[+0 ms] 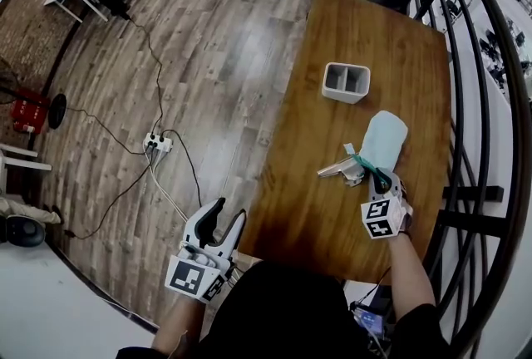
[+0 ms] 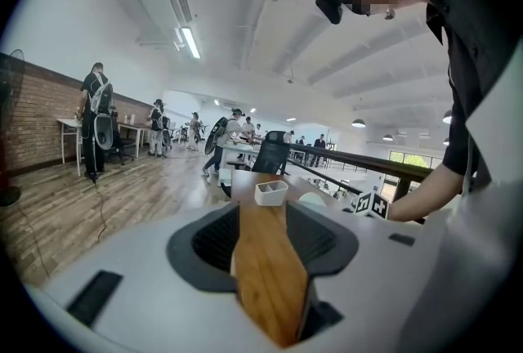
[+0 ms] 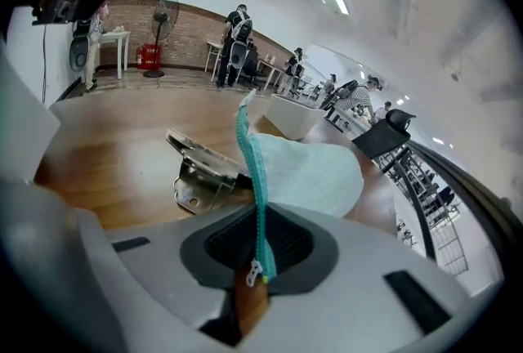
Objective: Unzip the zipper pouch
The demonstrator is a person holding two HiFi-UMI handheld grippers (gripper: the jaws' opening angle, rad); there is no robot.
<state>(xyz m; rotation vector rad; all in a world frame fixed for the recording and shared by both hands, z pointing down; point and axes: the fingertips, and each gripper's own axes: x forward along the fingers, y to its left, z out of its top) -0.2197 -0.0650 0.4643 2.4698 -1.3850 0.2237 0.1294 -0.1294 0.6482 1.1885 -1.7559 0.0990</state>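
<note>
Zipper pouch (image 1: pixel 384 137) lies on the right half of the counter (image 1: pixel 307 216). Its teal zipper (image 3: pixel 250 163) runs toward the person.

1. Left tongs (image 1: pixel 230 214): off the counter's near-left edge, well apart from the pouch. The jaws stand apart with nothing between them. Judged idle; bring them across to pin the pouch fabric, otherwise the light pouch will likely drag along instead of opening.
2. Metal bracket (image 1: pixel 341 170): lies against the pouch's left side. Keep the anchoring grip clear of it.
3. Right tongs (image 1: pixel 378 177): closed narrow on the near end of the zipper, with the slider pull (image 3: pixel 256 271) right at the pads. Whether the pads bite the pull itself or only the tape beside it cannot be told. Confirm this before hauling.
4. Draw the slider straight along the zipper line, low over the counter. A sideways pull is likely to jam the teeth.
</note>
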